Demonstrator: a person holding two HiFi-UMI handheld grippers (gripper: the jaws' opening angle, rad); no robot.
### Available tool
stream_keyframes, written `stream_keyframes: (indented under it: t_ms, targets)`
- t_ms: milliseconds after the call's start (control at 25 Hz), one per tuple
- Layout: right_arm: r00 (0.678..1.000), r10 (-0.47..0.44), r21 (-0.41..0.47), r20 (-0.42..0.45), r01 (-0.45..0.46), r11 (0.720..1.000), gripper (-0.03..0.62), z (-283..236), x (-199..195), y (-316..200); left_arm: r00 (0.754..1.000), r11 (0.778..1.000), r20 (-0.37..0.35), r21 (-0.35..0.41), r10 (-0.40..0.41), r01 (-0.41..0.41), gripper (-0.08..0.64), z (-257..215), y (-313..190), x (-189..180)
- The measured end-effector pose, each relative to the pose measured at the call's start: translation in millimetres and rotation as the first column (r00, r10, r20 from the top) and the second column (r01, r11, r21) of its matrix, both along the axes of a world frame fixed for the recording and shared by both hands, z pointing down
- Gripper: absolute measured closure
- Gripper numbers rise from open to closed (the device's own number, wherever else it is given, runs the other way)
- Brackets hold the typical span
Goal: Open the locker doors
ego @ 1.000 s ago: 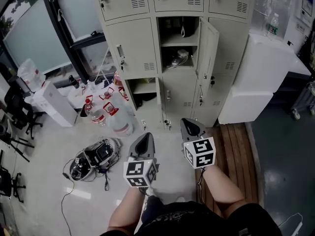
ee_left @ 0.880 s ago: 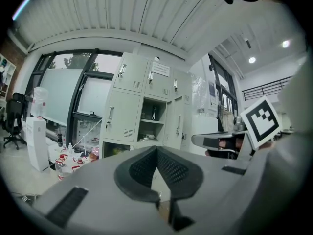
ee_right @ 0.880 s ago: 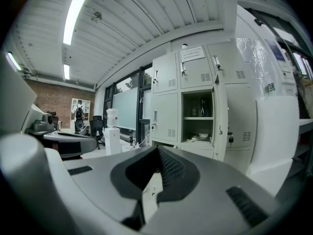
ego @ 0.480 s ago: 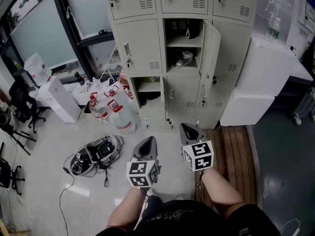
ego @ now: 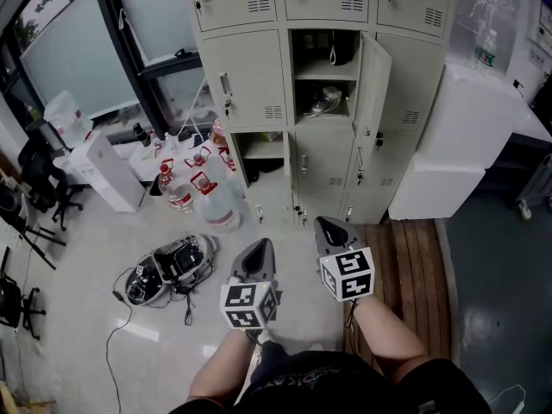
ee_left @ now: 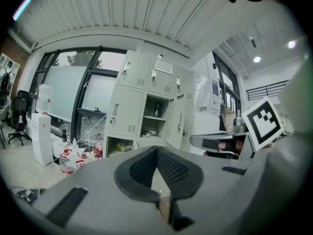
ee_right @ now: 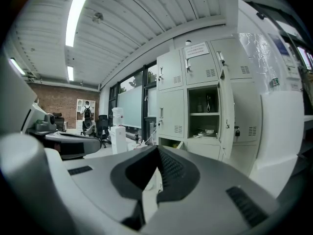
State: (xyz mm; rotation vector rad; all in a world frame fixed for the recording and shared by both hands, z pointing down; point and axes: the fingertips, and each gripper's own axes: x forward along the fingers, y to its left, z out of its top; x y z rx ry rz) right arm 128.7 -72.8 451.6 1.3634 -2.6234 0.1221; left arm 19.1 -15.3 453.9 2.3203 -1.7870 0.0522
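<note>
A beige bank of lockers (ego: 250, 84) stands ahead of me. Its middle compartment's door (ego: 373, 78) hangs open to the right, showing shelves with small items (ego: 323, 97). A lower left compartment (ego: 259, 155) is open too. The other doors are closed. My left gripper (ego: 260, 247) and right gripper (ego: 326, 225) are both held low over the floor, well short of the lockers, both shut with nothing in them. In the left gripper view the lockers (ee_left: 146, 111) stand far beyond the joined jaws. In the right gripper view the open door (ee_right: 226, 106) shows edge-on.
Water jugs (ego: 216, 205) and bottles stand on the floor left of the lockers. A tangle of cables and gear (ego: 168, 266) lies at my left. A white cabinet (ego: 466, 136) stands right of the lockers. Wooden planks (ego: 405, 257) lie at my right. Office chairs (ego: 34, 179) stand far left.
The view has shifted slightly, so the lockers sit a little further right in the frame. Both grippers keep their places and stay shut.
</note>
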Motion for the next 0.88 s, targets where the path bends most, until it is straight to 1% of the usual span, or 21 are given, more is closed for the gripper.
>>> stream_keyframes:
  t_ms: [520, 880]
  targets:
    - [1.000, -0.001, 0.000, 0.015, 0.001, 1.000, 0.592, -0.5, 1.7, -1.9, 1.000, 1.000, 0.009, 0.007, -0.009, 0.009, 0.561, -1.1, -4.3, -0.8]
    - [1.000, -0.021, 0.020, -0.003, 0.021, 1.000, 0.592, -4.8, 1.6, -0.1, 1.000, 1.000, 0.004, 0.006, 0.007, -0.007, 0.561, -1.8, -5.1, -1.9]
